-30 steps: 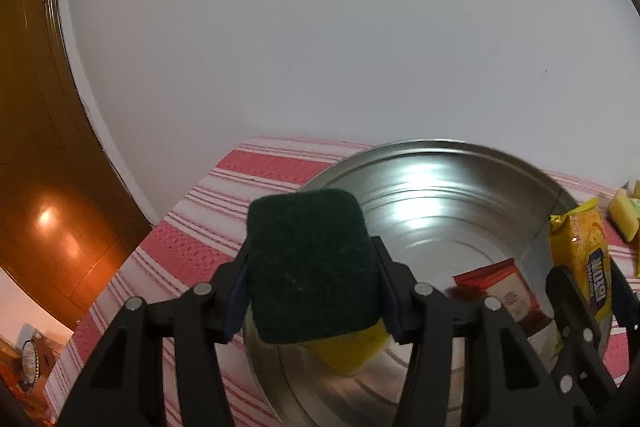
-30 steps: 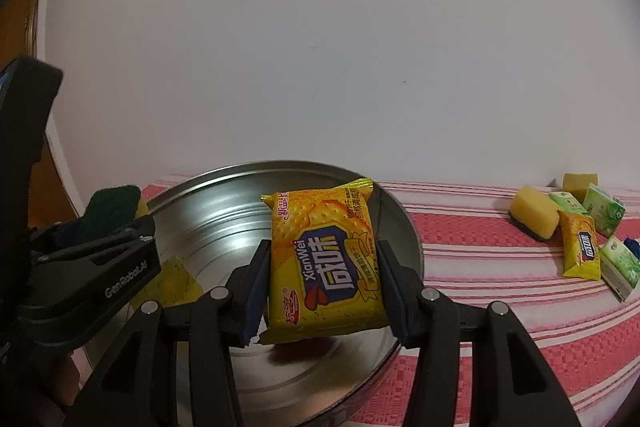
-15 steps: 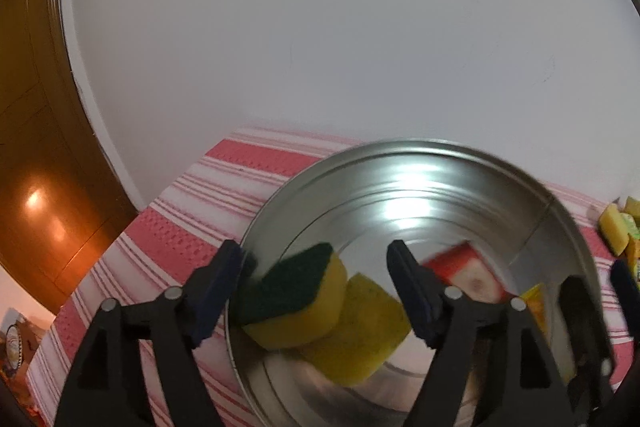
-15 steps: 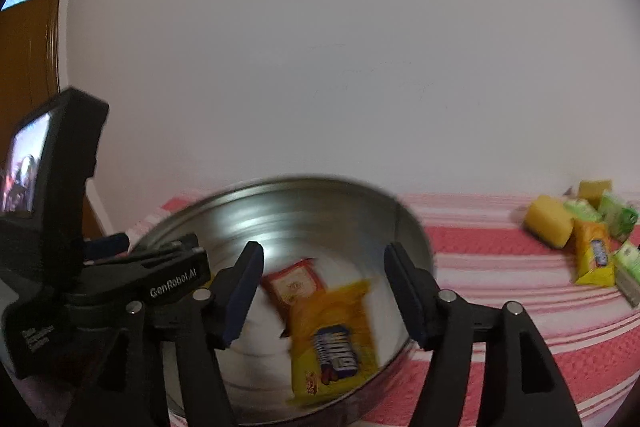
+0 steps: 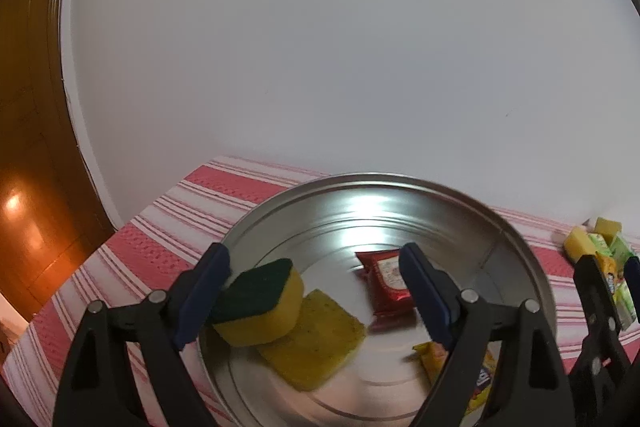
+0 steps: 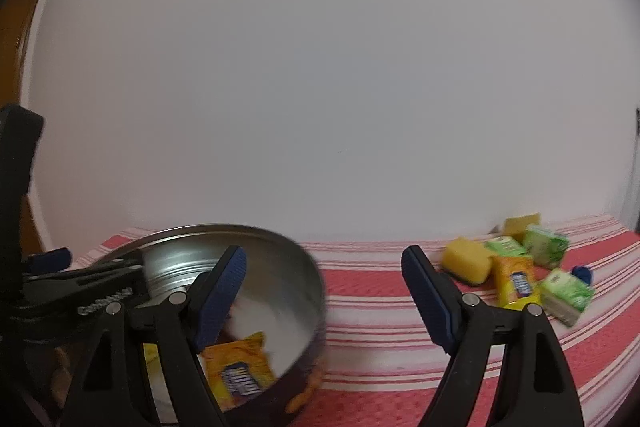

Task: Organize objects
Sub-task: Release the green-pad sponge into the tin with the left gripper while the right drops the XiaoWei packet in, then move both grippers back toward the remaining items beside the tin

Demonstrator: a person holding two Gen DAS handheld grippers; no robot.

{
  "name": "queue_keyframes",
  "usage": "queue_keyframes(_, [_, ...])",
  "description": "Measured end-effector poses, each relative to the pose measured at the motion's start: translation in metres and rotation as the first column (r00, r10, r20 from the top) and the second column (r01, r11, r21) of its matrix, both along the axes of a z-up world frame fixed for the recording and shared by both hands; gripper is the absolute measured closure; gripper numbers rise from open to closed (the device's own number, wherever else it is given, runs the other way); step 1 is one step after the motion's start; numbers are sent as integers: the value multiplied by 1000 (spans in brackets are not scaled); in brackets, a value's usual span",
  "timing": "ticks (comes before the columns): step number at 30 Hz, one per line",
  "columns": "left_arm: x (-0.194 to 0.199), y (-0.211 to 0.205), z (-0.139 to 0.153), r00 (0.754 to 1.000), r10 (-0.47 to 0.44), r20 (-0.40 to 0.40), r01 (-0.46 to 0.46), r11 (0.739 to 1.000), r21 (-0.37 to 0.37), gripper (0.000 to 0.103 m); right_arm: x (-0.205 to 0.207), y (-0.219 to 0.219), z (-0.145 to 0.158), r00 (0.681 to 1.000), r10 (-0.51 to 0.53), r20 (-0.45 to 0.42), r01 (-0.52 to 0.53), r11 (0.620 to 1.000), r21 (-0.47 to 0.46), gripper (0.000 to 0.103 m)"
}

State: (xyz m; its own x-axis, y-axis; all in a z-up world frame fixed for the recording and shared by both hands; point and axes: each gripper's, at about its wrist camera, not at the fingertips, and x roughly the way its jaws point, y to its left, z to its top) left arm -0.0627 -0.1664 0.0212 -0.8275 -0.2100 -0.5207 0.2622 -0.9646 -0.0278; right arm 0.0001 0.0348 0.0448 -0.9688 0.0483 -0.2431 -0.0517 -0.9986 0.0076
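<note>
Both hand-held grippers, left (image 5: 316,291) & right (image 6: 324,291), opening, nothing gripped: green-topped yellow sponge (image 5: 260,303) & yellow snack packet (image 6: 236,371) just dropped into round metal tin (image 5: 520,255). More items wait on striped counter (image 6: 380,327).

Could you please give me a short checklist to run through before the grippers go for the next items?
1. Left gripper free of the sponge: ok, jaws opening, sponge lies in the metal bowl.
2. Right gripper free of the yellow packet: ok, jaws opening, packet in the bowl.
3. Red packet inside the bowl: ok.
4. Remaining pile on the striped cloth visible: ok.
5. Path to the pile unobstructed: ok.
6. Pile fully counted: cannot tell.
</note>
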Motion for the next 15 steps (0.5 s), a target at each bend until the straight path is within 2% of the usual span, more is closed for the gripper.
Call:
queue_keyframes(5, [7,8,1,998,-11,-55,11,1000,13,12,0,18,-4,999,-48,0,48,999,-14,21])
queue_keyframes(10, [17,27,2,996,-16,-92,15,1000,-18,12,-5,44,-10,995,-93,-22,94,996,8,21])
queue_keyframes(15, [26,45,0,991,-38,-126,31,998,-54,12,-6,68,-11,993,-119,7,119,993,4,21])
